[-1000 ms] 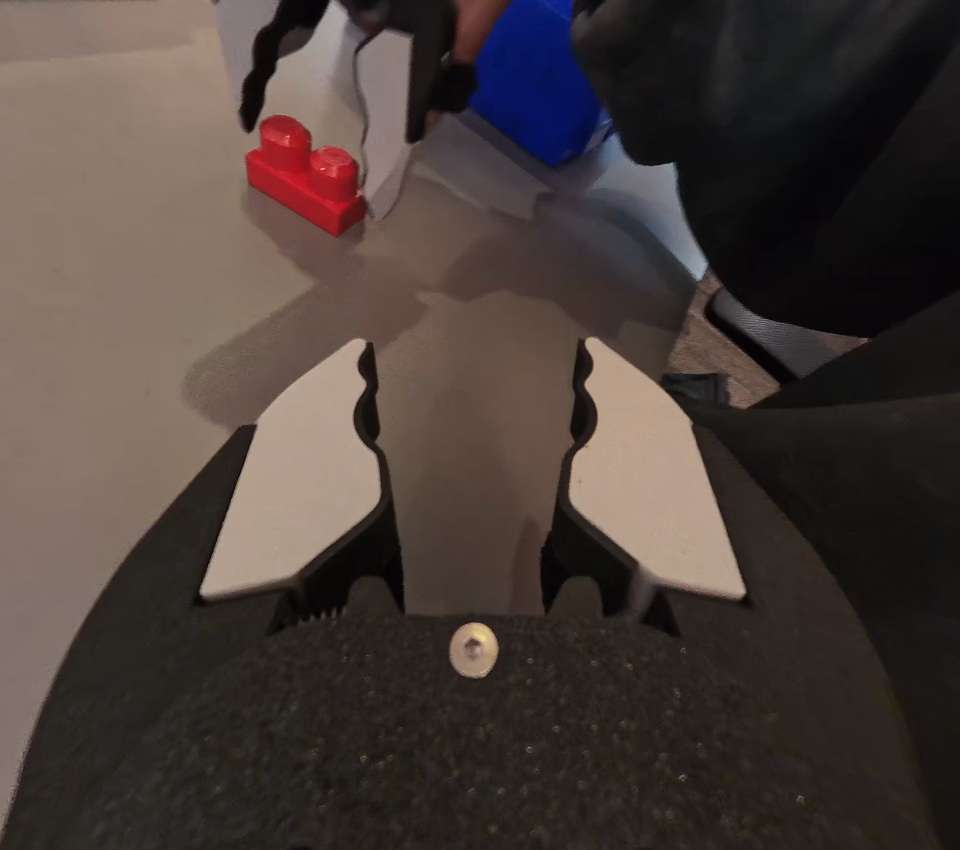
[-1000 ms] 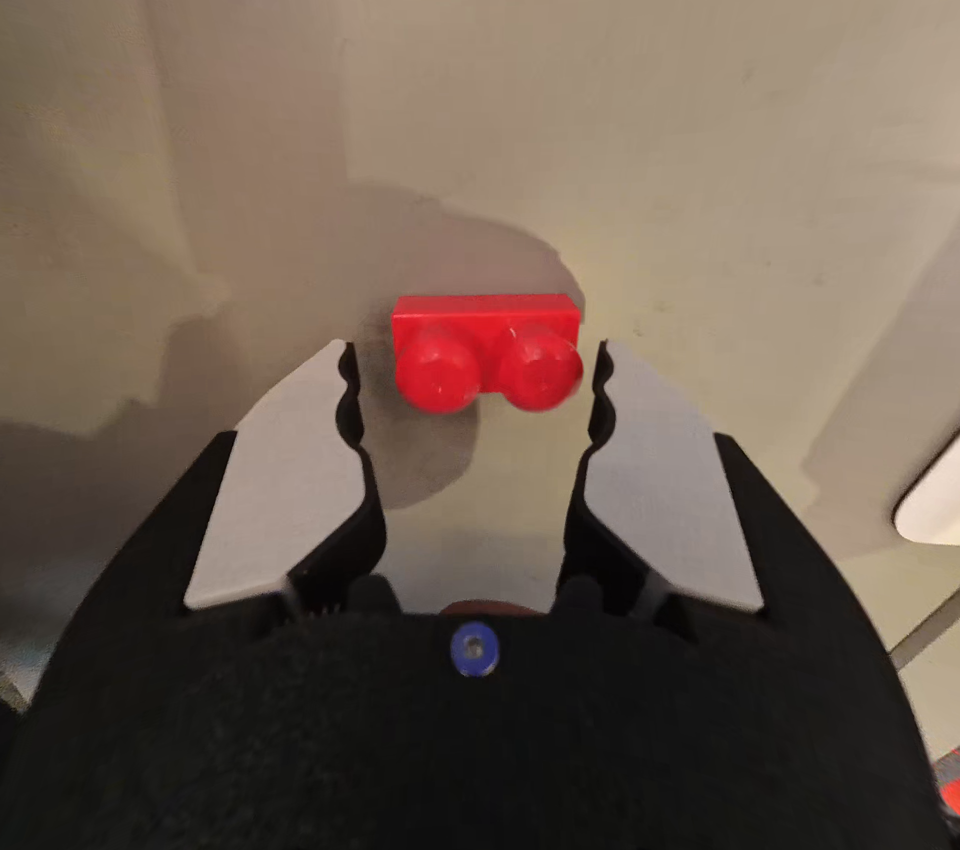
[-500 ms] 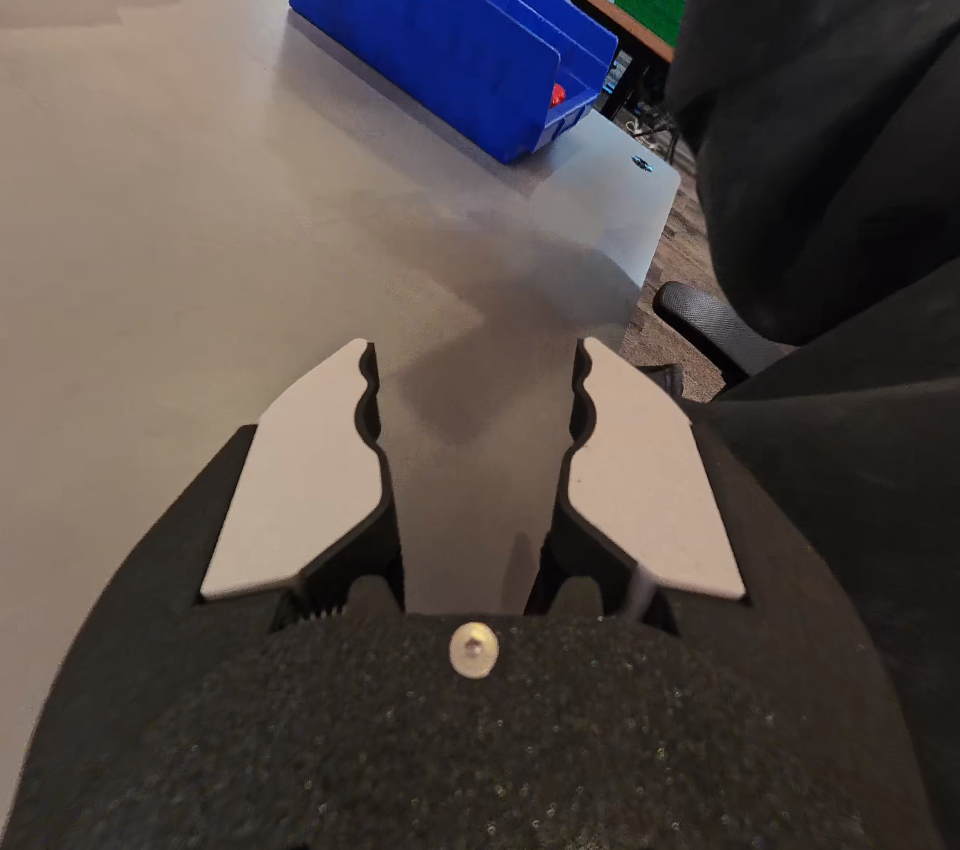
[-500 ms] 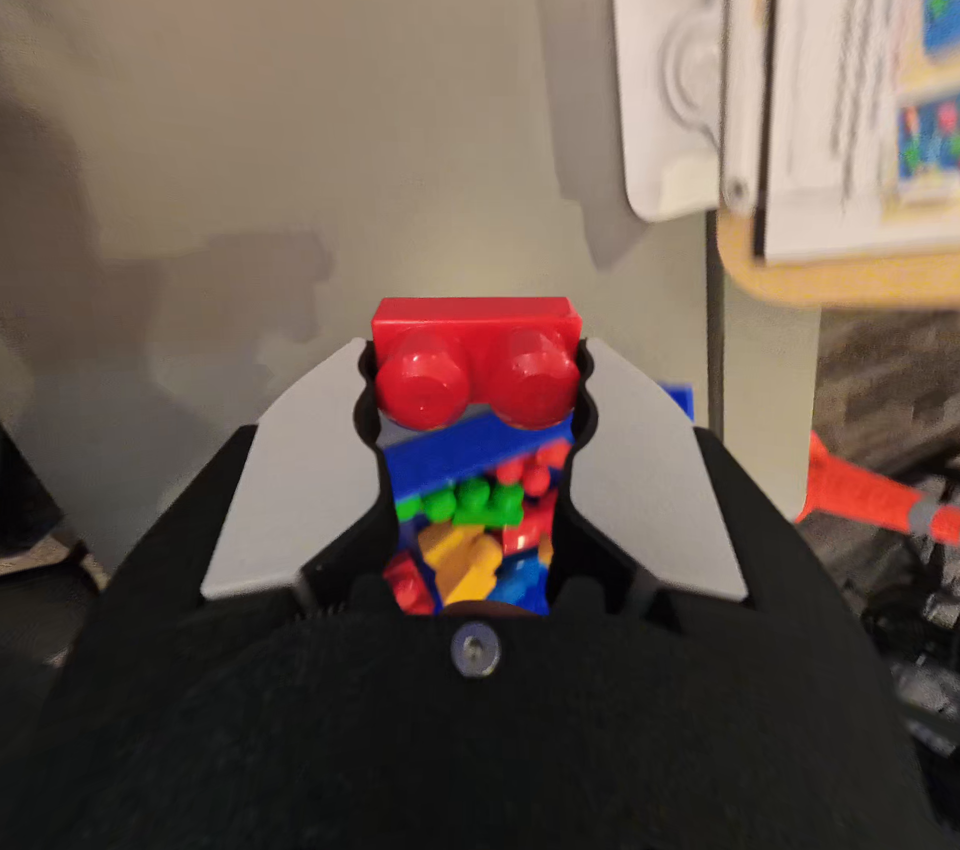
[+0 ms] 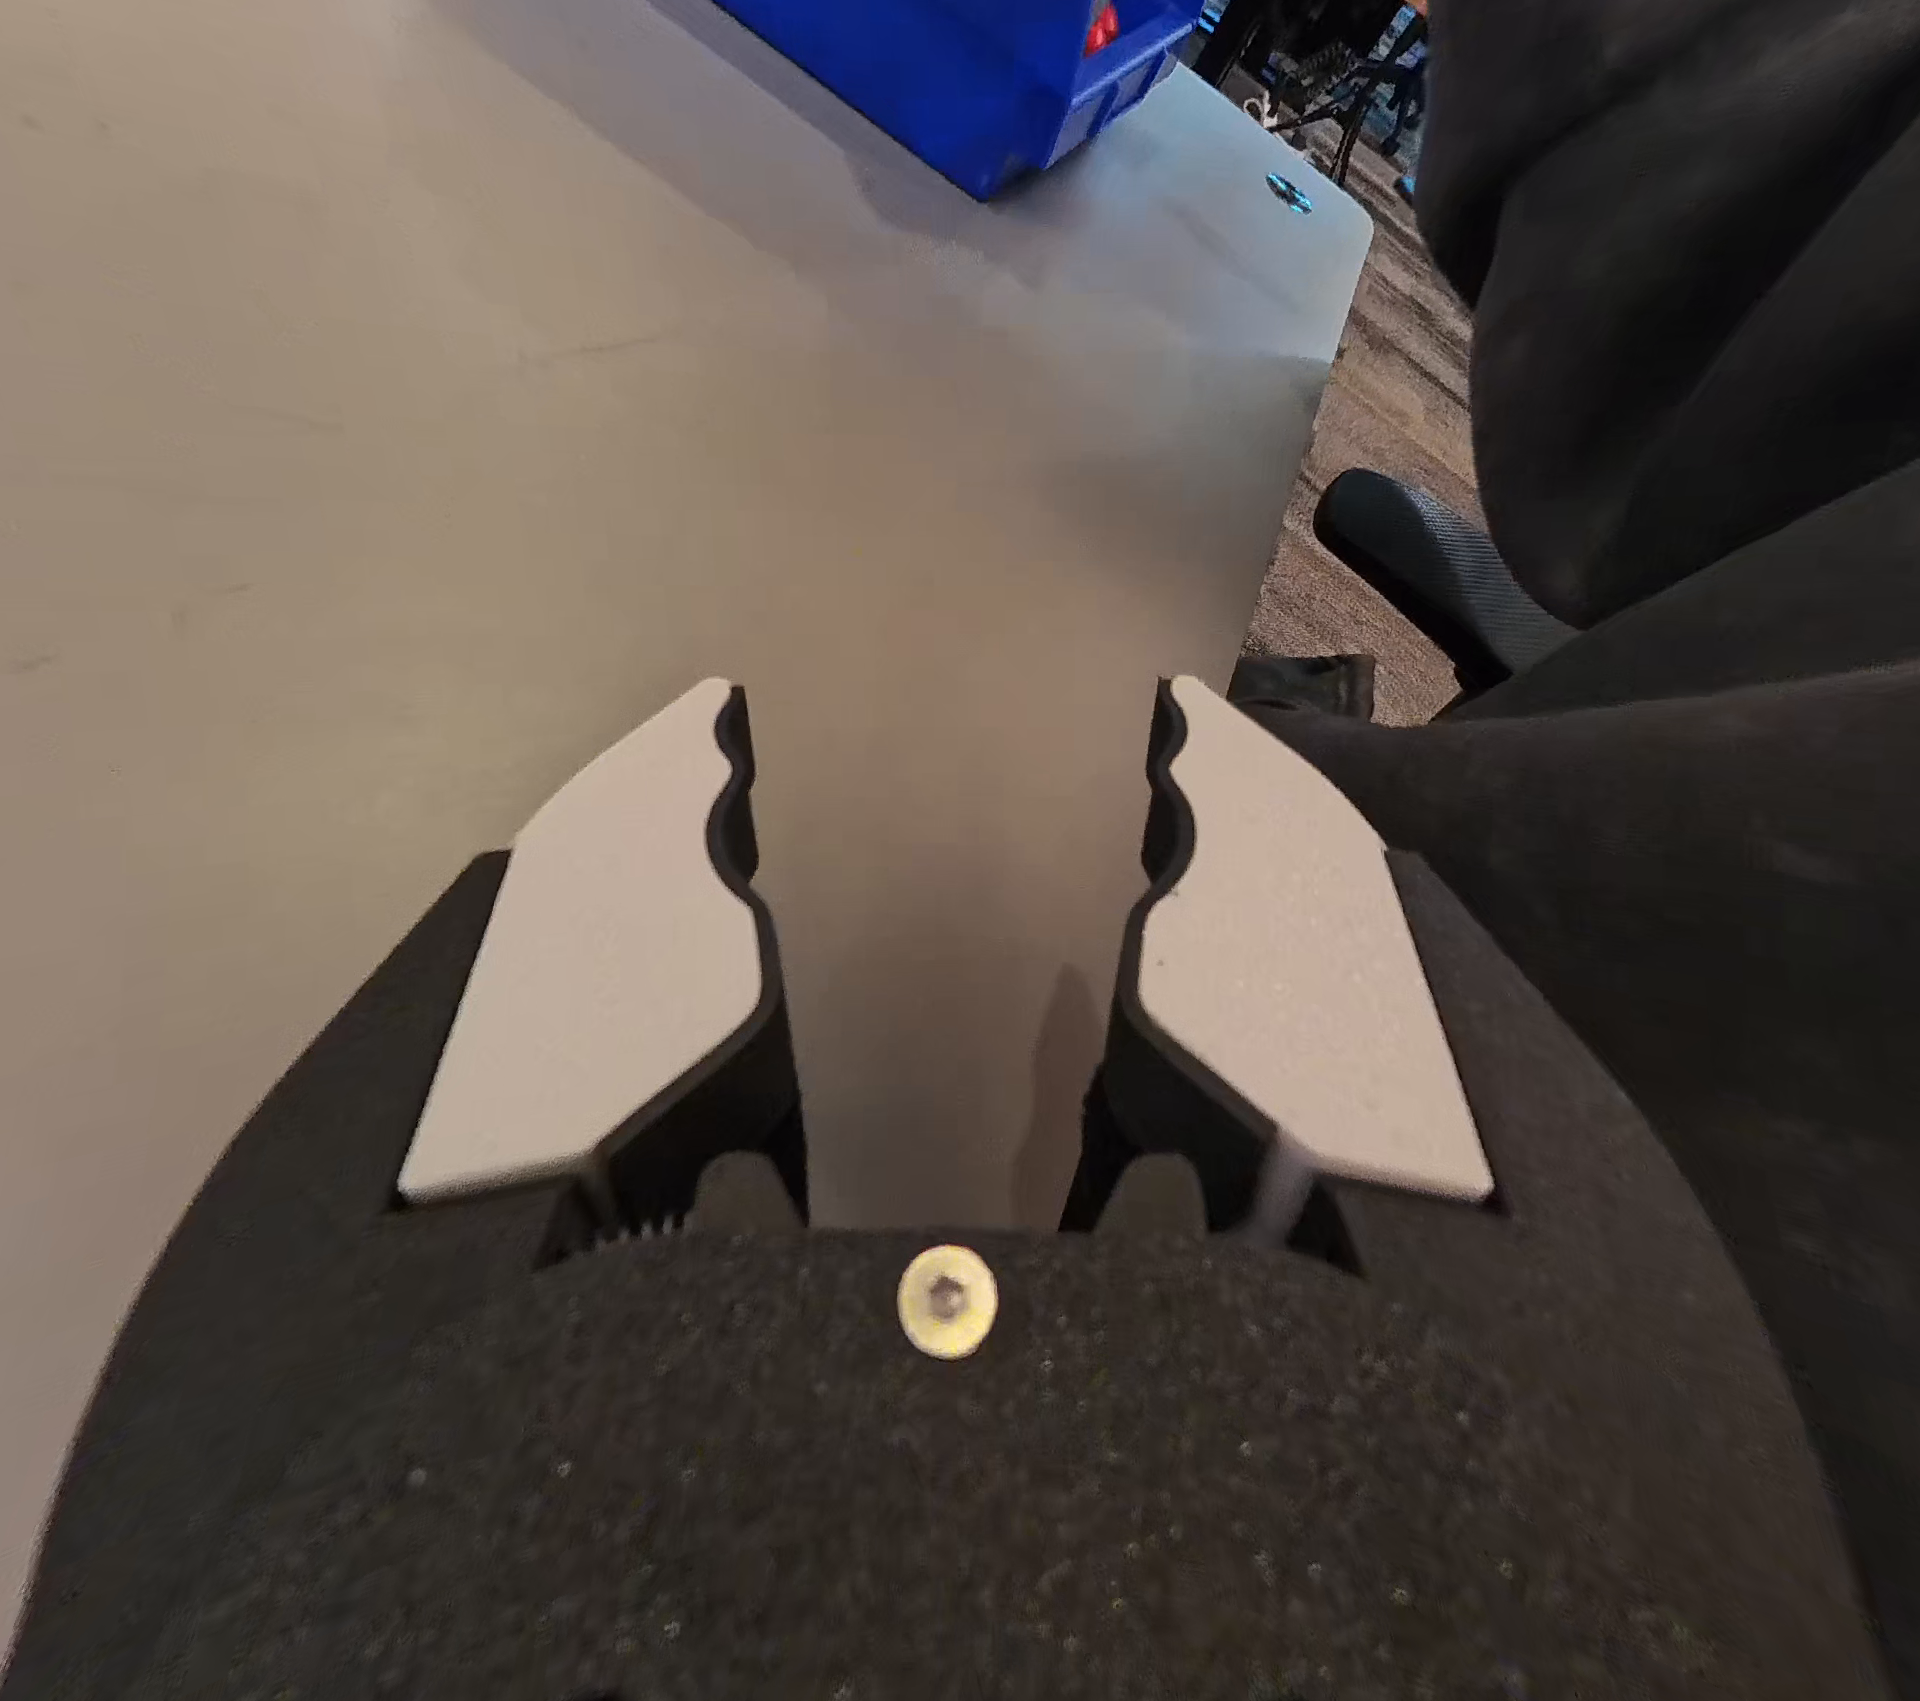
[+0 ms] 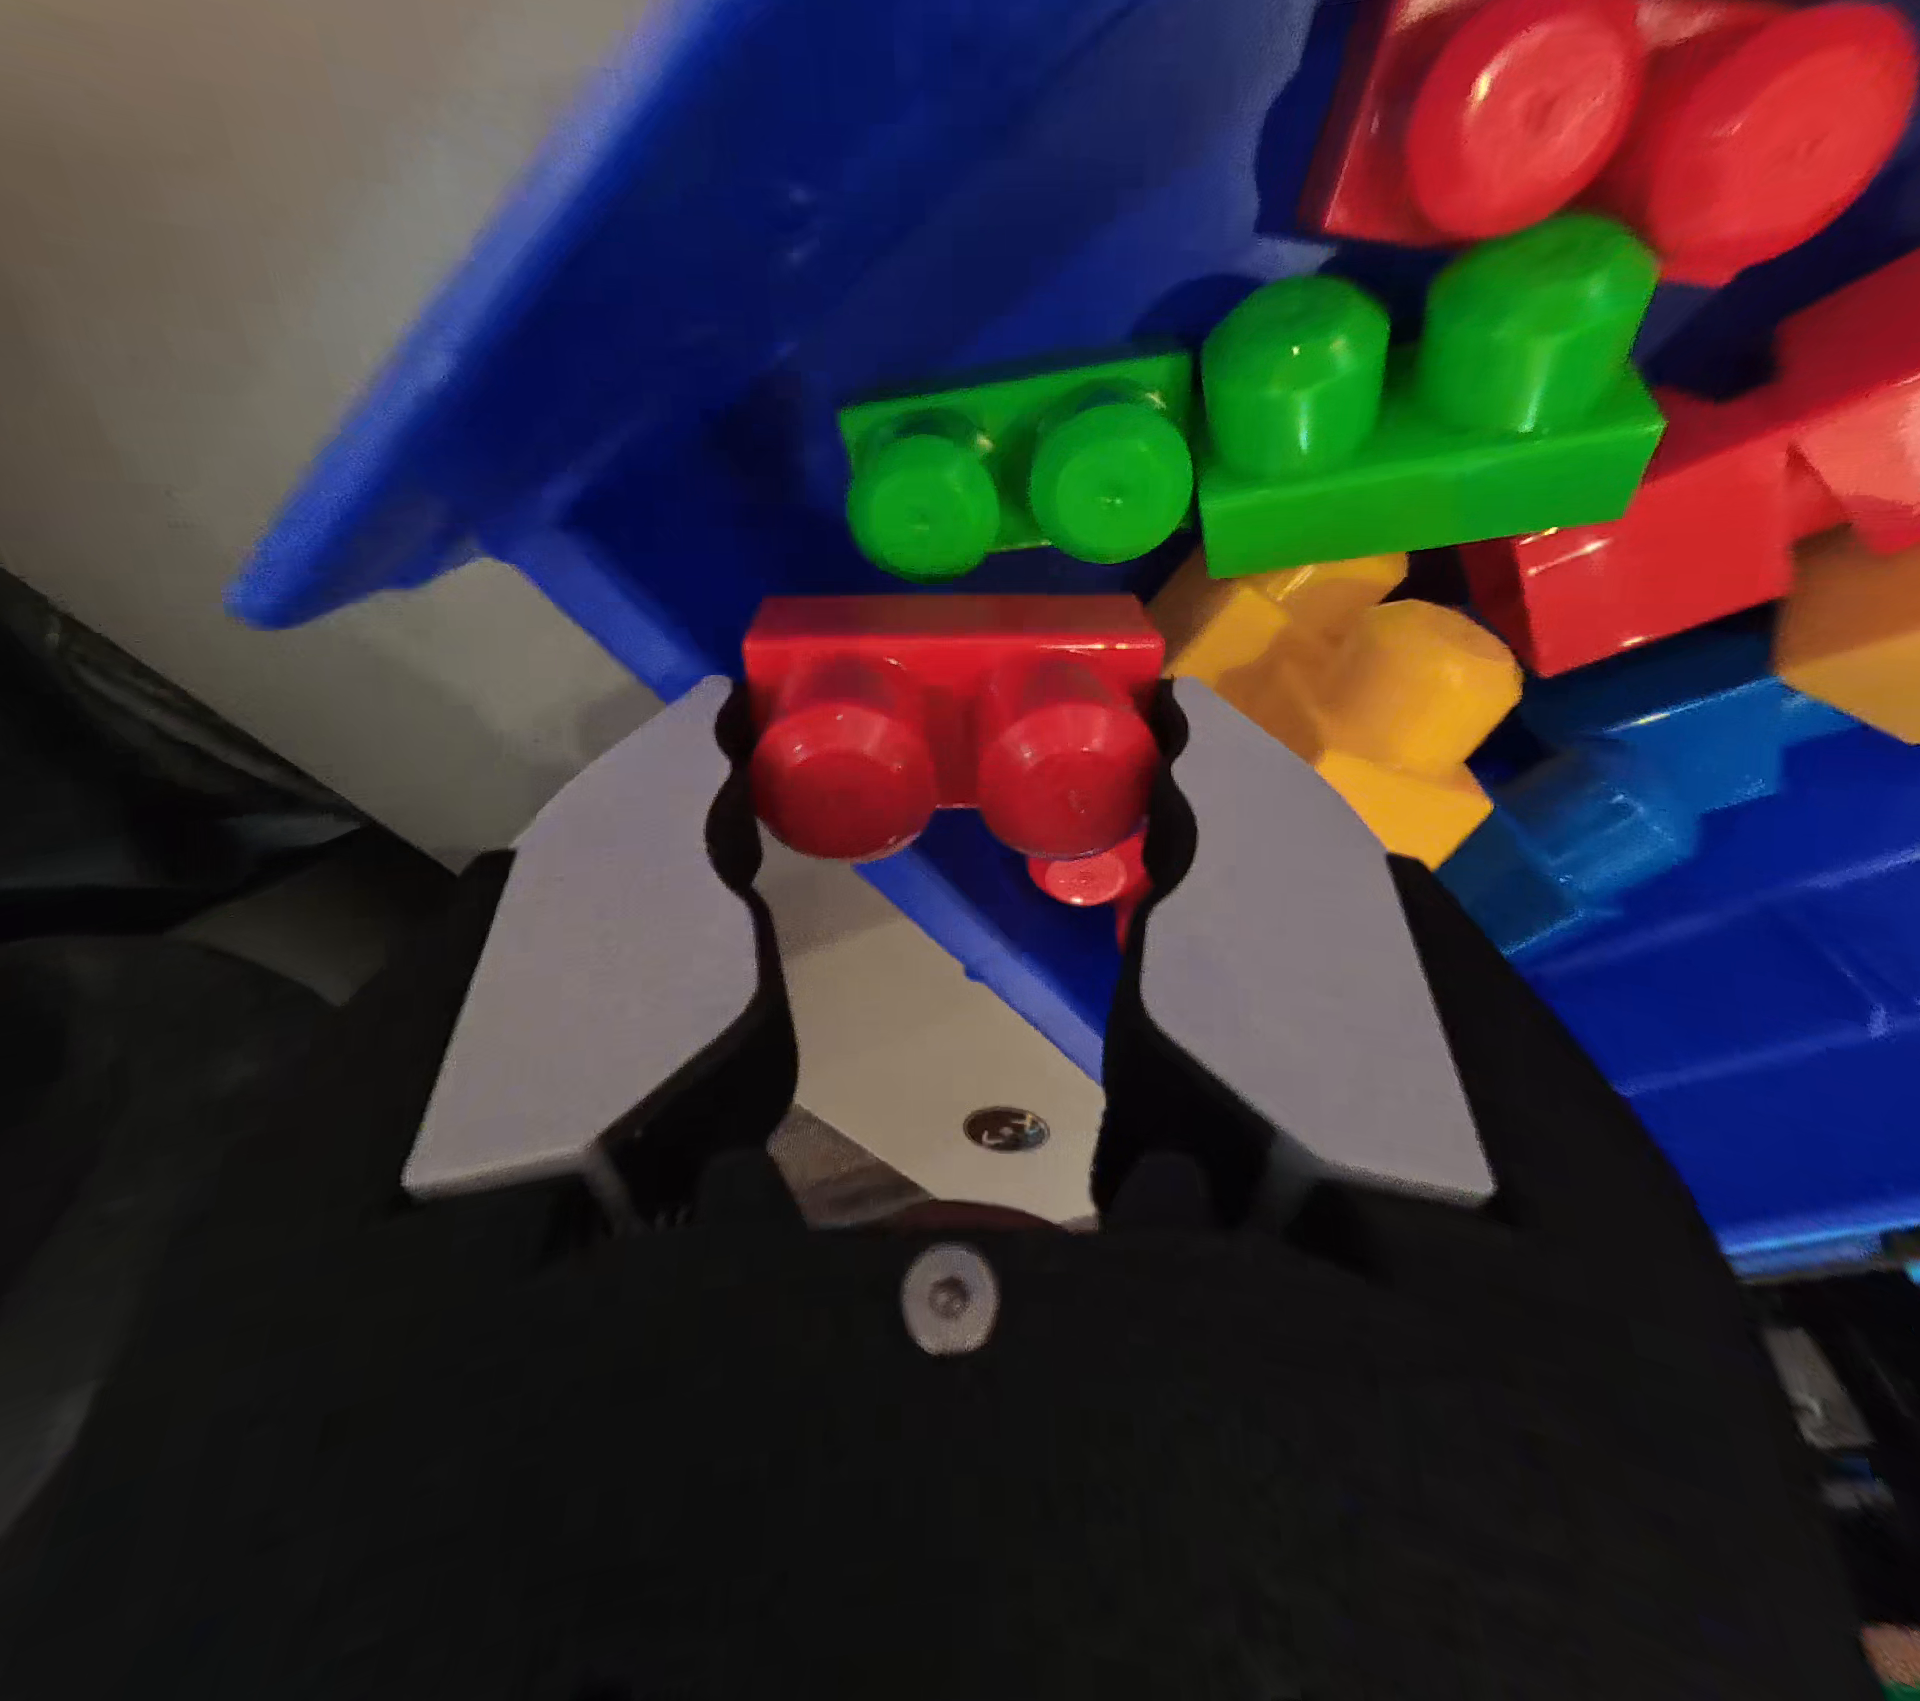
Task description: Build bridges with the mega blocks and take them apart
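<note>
Jaws of the right gripper clamped on a small red two-stud plastic mega block, pinched end to end, studs facing the camera, held over the near lip of the blue plastic storage bin. Likely light, rigid, glossy hollow plastic; it could slip or twist, so the flat short ends are the best hold and the round studs are worse. Inside the bin, just beyond the held block: two green two-stud blocks, a yellow block, more red blocks, all loose and jumbled. The bin wall and that pile crowd any drop; the block may bounce or land tilted. Left gripper well short of the bin, over the bare grey counter, jaws apart, holding nothing. Dark clothing is at the counter edge on the side away from the bin.
</note>
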A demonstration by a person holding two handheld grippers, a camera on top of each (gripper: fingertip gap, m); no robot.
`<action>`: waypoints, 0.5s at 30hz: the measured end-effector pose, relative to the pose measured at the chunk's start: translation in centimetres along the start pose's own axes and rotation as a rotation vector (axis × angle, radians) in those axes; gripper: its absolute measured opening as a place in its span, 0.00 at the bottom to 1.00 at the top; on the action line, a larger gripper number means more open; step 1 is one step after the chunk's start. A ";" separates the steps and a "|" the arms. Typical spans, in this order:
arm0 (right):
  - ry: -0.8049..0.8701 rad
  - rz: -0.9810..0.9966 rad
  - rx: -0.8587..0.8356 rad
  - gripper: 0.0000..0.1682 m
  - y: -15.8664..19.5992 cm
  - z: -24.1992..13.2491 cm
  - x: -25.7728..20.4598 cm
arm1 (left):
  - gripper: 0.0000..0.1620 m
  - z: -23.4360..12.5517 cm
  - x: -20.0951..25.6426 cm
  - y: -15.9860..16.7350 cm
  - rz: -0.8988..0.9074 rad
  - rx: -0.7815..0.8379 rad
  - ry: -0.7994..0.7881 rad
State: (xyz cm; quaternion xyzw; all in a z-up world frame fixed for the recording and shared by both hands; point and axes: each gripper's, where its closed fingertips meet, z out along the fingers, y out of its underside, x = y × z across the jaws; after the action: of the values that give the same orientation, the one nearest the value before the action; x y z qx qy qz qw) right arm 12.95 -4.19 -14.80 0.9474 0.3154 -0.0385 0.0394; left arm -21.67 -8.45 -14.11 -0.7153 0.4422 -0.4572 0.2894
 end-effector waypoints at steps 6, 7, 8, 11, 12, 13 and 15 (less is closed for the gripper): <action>0.059 -0.014 -0.114 0.44 1.0 1.4 1.9 | 0.45 -0.1 0.0 0.2 0.008 -0.010 -0.007; 0.060 -0.024 -0.110 0.44 0.9 1.4 1.8 | 0.45 -0.1 0.0 0.3 0.009 -0.013 -0.009; 0.066 -0.024 -0.108 0.48 0.9 1.2 1.7 | 0.45 -0.1 -0.1 0.4 0.011 -0.015 -0.011; 0.120 -0.017 -0.081 0.49 0.9 -0.5 1.4 | 0.46 0.0 0.0 0.5 0.014 -0.022 -0.010; 0.152 -0.017 -0.038 0.49 0.5 -1.8 1.2 | 0.46 0.0 0.0 0.5 0.016 -0.025 -0.011; 0.190 -0.018 0.021 0.48 -0.1 -3.3 0.8 | 0.46 0.1 -0.1 0.6 0.019 -0.028 -0.015; 0.253 -0.026 0.197 0.46 -2.0 -6.6 -0.7 | 0.46 0.0 -0.2 0.7 0.027 -0.033 -0.028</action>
State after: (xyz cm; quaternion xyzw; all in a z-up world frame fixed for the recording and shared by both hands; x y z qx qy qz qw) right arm 11.47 -2.36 -8.31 0.9398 0.3246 0.0498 -0.0942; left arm -21.95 -8.55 -14.79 -0.7204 0.4554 -0.4355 0.2898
